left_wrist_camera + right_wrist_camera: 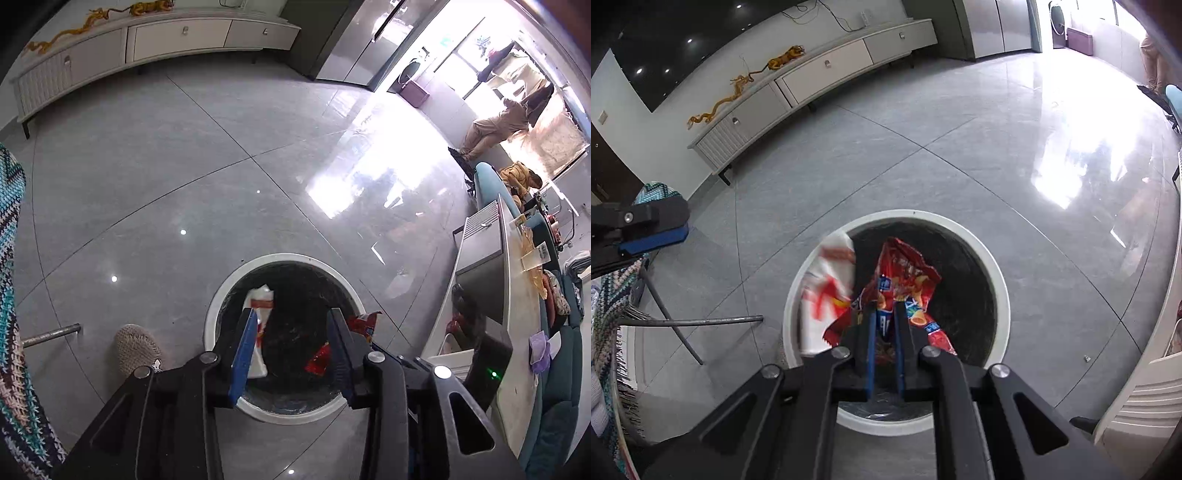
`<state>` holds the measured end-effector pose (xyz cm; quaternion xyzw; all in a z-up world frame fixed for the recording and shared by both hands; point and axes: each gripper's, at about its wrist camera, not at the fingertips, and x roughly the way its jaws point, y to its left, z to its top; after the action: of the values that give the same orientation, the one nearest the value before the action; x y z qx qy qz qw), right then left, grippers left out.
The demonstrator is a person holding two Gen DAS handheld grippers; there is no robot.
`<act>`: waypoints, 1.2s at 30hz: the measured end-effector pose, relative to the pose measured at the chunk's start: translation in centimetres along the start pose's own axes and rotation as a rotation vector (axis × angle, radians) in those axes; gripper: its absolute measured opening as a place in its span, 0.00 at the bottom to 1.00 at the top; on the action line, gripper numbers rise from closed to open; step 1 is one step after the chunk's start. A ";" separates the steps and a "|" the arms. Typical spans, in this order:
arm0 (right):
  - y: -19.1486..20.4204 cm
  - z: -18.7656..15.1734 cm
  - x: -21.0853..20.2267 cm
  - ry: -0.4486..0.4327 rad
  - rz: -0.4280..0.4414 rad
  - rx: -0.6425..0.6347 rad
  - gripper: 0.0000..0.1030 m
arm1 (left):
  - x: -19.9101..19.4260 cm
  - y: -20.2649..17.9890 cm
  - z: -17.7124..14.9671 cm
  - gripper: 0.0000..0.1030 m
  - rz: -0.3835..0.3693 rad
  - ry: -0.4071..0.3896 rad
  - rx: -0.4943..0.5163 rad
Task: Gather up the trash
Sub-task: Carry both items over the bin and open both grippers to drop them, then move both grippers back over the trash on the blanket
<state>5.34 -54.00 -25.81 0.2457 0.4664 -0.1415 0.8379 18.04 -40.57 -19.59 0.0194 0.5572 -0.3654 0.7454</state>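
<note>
A: Left tongs (291,332) are hanging wide apart, gripping nothing, over the white-rimmed bin (221,295); a white wrapper (260,306) is lying against its inside wall.

B: Right tongs (885,314) are pinching the red snack bag (905,269) narrowly, above the bin's (997,266) mouth.

Wrapper (905,280) over bin (997,266), paper bag (827,288) at its left

A long white media cabinet (827,70) lines the wall at eleven o'clock, golden dragon figurines (746,79) on top; a grey slipper (137,349) rests on the floor at seven o'clock.
</note>
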 end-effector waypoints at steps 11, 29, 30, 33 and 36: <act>0.4 0.8 -3.2 -0.054 -0.034 0.002 0.40 | -8.0 -1.2 -1.2 0.42 0.043 -0.185 0.077; 16.0 0.3 -28.7 -0.525 0.092 -0.214 0.68 | -30.1 -0.9 -11.7 0.53 0.181 -0.544 0.165; 17.1 0.0 -29.6 -0.541 0.110 -0.233 0.68 | -31.3 -0.3 -12.6 0.55 0.195 -0.565 0.163; 20.6 -1.2 -31.9 -0.576 0.169 -0.292 0.68 | -34.4 1.7 -14.8 0.58 0.221 -0.608 0.147; 23.7 -2.5 -33.2 -0.591 0.221 -0.341 0.69 | -37.0 4.1 -16.7 0.63 0.254 -0.646 0.119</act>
<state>-2.79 -32.47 7.99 0.0999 0.1913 -0.0351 0.9758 2.62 -10.89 3.83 0.0154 0.2635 -0.2888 0.9203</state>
